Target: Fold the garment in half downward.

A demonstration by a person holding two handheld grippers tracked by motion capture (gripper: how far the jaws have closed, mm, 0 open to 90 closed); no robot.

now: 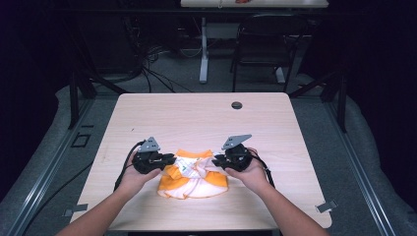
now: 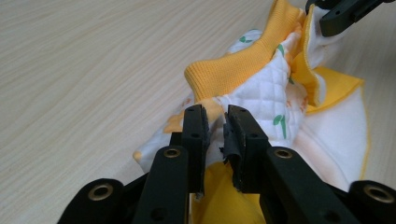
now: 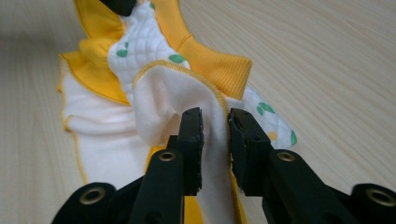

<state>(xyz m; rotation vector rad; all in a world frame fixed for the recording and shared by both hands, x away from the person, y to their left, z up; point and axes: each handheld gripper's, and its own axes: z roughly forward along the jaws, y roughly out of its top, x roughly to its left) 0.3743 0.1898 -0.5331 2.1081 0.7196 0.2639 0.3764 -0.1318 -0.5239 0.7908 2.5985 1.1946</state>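
— Where is the garment?

— The orange and white garment lies crumpled on the bench, near the near edge and about midway between its left and right edges.

— What are your tongs doing?

— My left tongs are nipped onto a fold of the quilted white cloth beside the orange ribbed cuff. My right tongs are clamped on the soft white edge at the garment's other side. Both hold cloth between the jaws, facing each other across it.

You are in a dim lab or studio. A bare wooden table sits among floor cables, metal rails and a black chair.
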